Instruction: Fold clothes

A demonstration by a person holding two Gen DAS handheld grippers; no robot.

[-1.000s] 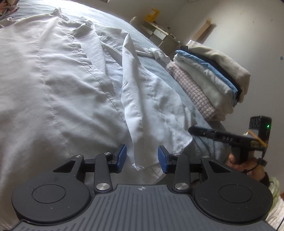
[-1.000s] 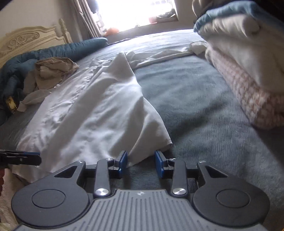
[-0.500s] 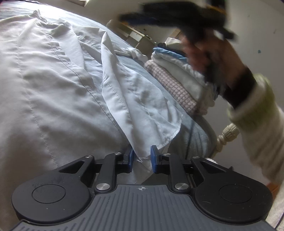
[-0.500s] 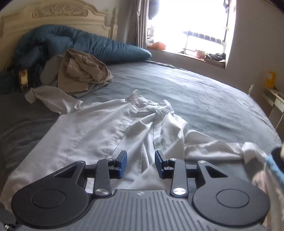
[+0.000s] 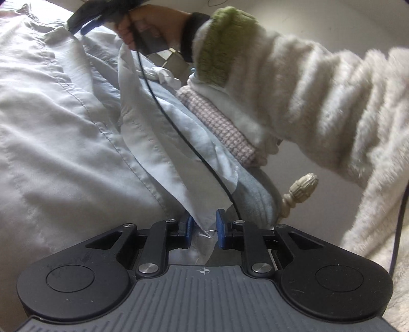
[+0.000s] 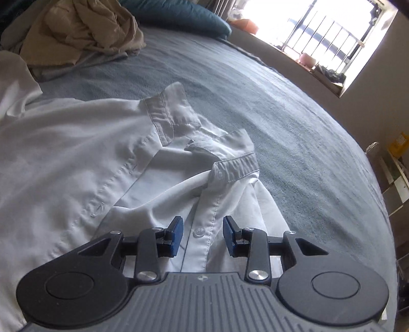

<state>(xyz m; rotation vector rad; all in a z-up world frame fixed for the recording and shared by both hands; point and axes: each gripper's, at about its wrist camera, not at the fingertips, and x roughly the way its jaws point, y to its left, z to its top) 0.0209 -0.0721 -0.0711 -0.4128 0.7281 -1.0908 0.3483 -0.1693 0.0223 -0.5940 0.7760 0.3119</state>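
Note:
A white button-up shirt (image 5: 56, 132) lies spread on a grey-blue bed (image 6: 294, 132). My left gripper (image 5: 203, 228) has the shirt's front hem corner between its blue pads; the jaws stand narrowly apart around the cloth, which runs taut up from them. My right gripper (image 6: 203, 233) is open, straddling the button placket just below the shirt's collar (image 6: 179, 120). In the left wrist view the right gripper (image 5: 84, 19) shows at top, held in a hand with a fuzzy white sleeve.
A stack of folded clothes (image 5: 217, 120) sits at the bed's right edge by a carved bedpost (image 5: 299, 194). A crumpled tan garment (image 6: 81, 33) and a teal duvet (image 6: 184, 15) lie near the headboard. A window (image 6: 332, 38) is beyond the bed.
My left gripper has closed in on the shirt's hem corner. My right gripper has swung from the hem up across the bed to the collar and placket, staying open.

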